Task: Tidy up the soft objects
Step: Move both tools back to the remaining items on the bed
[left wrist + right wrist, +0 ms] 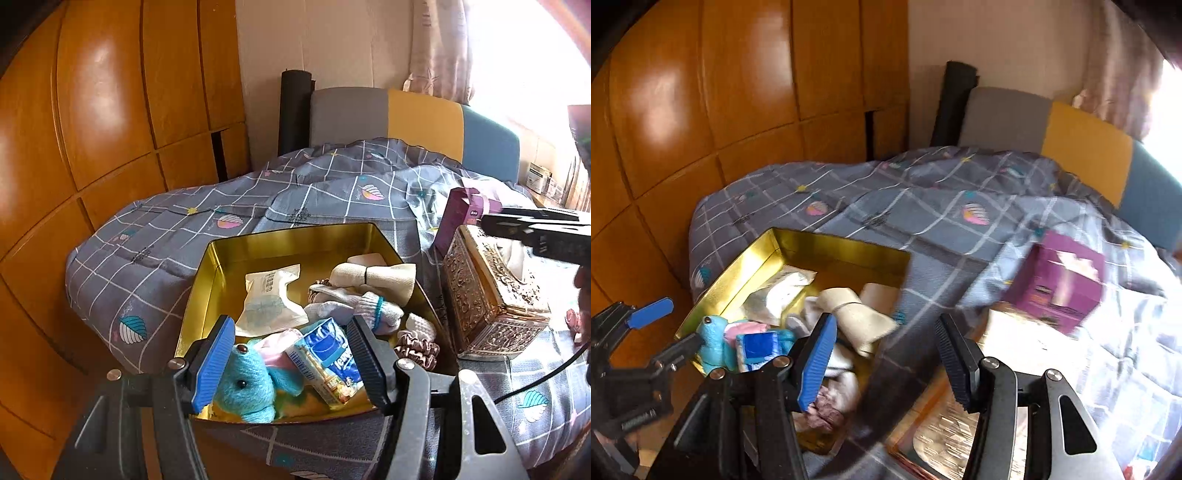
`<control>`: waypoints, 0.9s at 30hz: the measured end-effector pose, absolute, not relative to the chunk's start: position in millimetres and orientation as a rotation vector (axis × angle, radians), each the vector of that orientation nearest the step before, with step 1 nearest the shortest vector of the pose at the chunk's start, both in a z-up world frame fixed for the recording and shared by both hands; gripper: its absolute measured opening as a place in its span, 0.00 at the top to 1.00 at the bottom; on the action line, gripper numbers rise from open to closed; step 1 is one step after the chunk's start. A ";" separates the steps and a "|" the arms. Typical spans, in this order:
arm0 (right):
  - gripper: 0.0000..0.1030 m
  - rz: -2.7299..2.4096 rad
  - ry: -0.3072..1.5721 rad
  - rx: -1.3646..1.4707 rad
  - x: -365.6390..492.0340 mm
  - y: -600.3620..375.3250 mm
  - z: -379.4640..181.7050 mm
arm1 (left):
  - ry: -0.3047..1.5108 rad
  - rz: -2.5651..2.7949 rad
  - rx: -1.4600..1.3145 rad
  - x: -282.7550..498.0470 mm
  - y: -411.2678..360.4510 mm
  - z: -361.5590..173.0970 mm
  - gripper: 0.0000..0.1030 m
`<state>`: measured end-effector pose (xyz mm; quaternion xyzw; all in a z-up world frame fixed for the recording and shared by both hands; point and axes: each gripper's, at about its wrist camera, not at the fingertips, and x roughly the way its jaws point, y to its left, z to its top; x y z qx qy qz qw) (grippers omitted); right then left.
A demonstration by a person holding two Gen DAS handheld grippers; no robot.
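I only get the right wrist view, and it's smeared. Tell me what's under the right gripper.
Observer: An ornate gold metal tissue box, standing on the grey checked quilt just right of the gold tin tray.
Operator: Report the left gripper.
Observer: The left gripper is open above the tray's near end, over a blue knitted toy and a blue tissue pack.
Operator: Name anything outside the tray.
Observer: A small pink item on the quilt beyond the tissue box, cut off by the frame edge.
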<state>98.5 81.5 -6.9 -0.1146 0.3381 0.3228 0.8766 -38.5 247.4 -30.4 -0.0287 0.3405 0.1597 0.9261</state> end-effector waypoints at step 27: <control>0.39 -0.052 0.728 0.097 119.7 -232.1 -18.9 | 0.654 0.174 0.090 -12.4 176.2 -2.8 0.38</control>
